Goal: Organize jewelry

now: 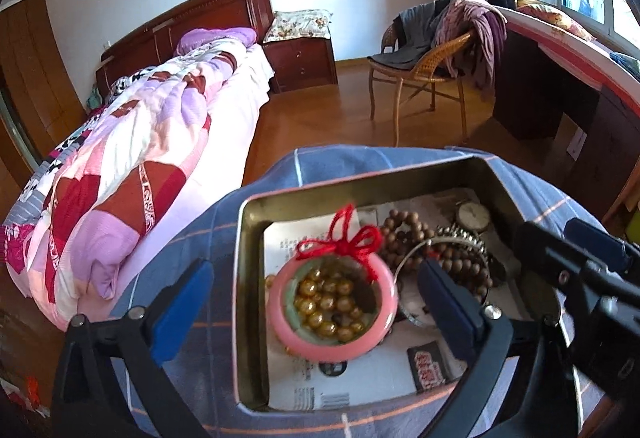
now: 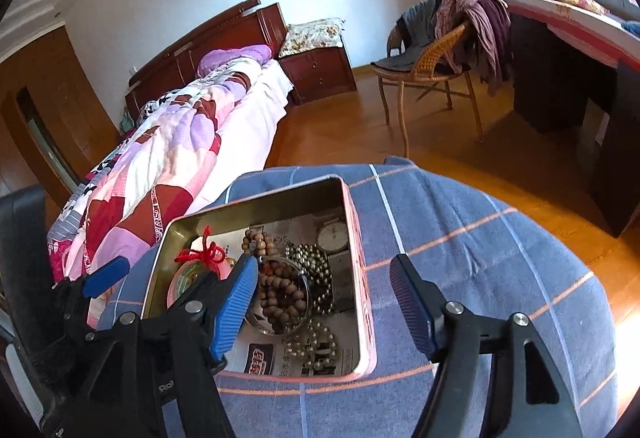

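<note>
- Blue checked cloth (image 2: pixel 460 238) covers the work surface; it is the largest thing near the grippers and carries the tin.
- Metal tin (image 1: pixel 252 278), rectangular and lidless, sits on the cloth with pink outer walls. All places below are given relative to this tin.
- Pink bangle (image 1: pixel 288 338) lies flat in the tin's left half, a red yarn bow (image 1: pixel 356 242) tied at its far edge. A cluster of gold beads (image 1: pixel 328 306) rests inside its ring.
- Brown bead bracelet (image 2: pixel 280 290) lies at the tin's centre, with a thin metal ring around part of it.
- Darker metallic bead strand (image 2: pixel 316 270) lies right of centre; a watch face (image 2: pixel 332 236) sits in the tin's far right corner.
- Pale bead bracelet (image 2: pixel 316 342) lies near the tin's near wall.
- Left gripper (image 1: pixel 316 302): jaws spread wide, nothing pinched. One finger stands outside the tin's left wall, the other over the tin's middle, so the bangle lies between them and lower.
- Right gripper (image 2: pixel 324 302): jaws parted, holding nothing. The left finger is over the tin's interior, the right finger outside the right wall over the cloth.
- Judgement: the bangle, a flat ring with no long axis, lies straight ahead of the left gripper, which is nearer. The bead pile lies ahead and left of the right gripper's centre line.
</note>
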Demonstrator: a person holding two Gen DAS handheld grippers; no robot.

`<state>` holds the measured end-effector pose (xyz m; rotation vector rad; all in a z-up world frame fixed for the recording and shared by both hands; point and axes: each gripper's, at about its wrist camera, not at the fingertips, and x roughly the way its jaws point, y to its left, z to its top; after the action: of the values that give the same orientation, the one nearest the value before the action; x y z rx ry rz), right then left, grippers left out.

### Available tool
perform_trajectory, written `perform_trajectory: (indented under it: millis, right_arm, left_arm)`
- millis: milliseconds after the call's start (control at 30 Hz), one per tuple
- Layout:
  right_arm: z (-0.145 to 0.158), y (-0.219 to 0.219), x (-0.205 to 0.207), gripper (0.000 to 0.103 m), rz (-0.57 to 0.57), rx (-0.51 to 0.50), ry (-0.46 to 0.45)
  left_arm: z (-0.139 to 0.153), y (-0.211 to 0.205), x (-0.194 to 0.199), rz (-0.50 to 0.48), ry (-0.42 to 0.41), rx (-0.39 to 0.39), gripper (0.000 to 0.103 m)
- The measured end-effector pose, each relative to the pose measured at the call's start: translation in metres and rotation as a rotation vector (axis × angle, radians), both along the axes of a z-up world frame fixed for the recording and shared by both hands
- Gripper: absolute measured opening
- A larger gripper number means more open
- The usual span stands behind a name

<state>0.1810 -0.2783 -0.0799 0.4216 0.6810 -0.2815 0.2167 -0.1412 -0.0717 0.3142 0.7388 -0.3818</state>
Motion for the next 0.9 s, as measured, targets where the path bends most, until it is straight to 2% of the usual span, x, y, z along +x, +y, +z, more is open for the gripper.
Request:
perform_trajectory:
  millis: [200, 367, 667, 900]
  right_arm:
    - [0.0, 0.005, -0.016, 0.069, -0.01, -0.003, 0.002]
    - [0.01, 0.012, -0.044, 0.069, -0.036, -0.026, -0.03]
    - [0.04, 0.036, -0.095, 0.069, -0.111, -0.143, -0.11]
    - [0.06, 0.053, -0.126, 0.07, -0.137, -0.218, -0.158]
  left_arm:
    - [-0.001, 0.012, -0.014, 0.001, 0.001, -0.036, 0.103]
    - [0.006, 0.02, -0.039, -0.057, -0.024, -0.069, 0.103]
    - [0.033, 0.03, -0.078, -0.193, -0.096, -0.168, 0.103]
    - [0.047, 0.047, -0.099, -0.201, -0.14, -0.211, 0.103]
